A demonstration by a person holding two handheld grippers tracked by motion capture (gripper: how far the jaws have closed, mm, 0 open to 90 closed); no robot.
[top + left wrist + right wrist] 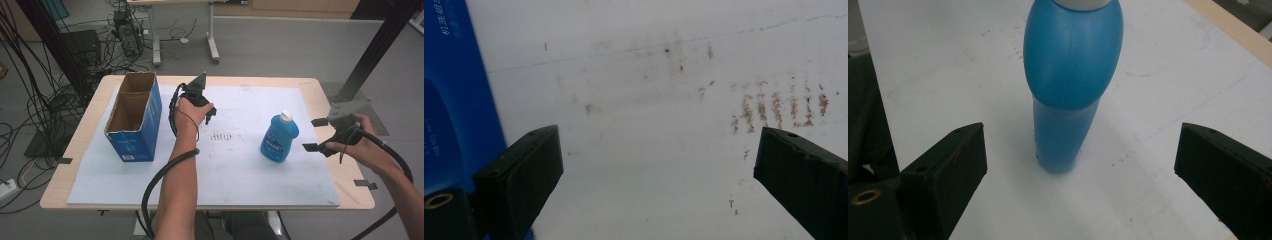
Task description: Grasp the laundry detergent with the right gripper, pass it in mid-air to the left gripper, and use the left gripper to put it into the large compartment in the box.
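Box is sitting open and empty at far left. My left gripper is hovering beside it, jaws wide, holding nothing. Blue bottle is standing upright on the surface, ungrasped; I'm lining up my right gripper, jaws wide. Grasp and placing still ahead, I'm guessing.

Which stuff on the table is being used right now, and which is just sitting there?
In use:
- blue bottle, standing upright
- right tool, open, aimed at the bottle, not touching

Just sitting:
- blue cardboard box, open top
- white mat
- left tool, open over the mat
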